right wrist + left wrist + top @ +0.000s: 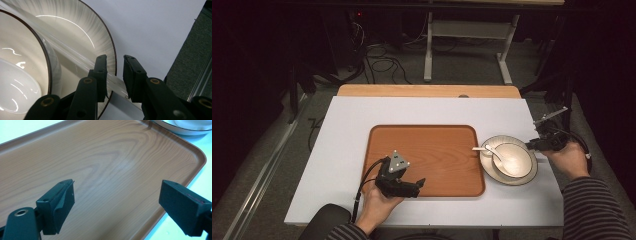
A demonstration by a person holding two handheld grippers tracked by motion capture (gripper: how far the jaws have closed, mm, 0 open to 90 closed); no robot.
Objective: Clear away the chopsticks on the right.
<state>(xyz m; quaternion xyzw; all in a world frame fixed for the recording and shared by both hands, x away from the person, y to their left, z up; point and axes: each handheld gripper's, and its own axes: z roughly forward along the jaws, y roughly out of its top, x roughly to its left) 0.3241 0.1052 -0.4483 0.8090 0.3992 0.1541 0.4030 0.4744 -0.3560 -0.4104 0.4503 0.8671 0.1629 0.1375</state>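
In the high view, a plate (488,168) carrying a bowl (512,159) and spoon (493,151) is seen on the white table (337,145), touching the right edge of the wooden tray (427,150). The right gripper (532,145) is held at the plate's far right rim. In the right gripper view, that rim (113,60) is seen passing between narrowly parted jaws; whether the pads press on it cannot be told. The left gripper (117,202) is shown wide open and empty above the bare tray, near its front edge, with free room across the tray's middle
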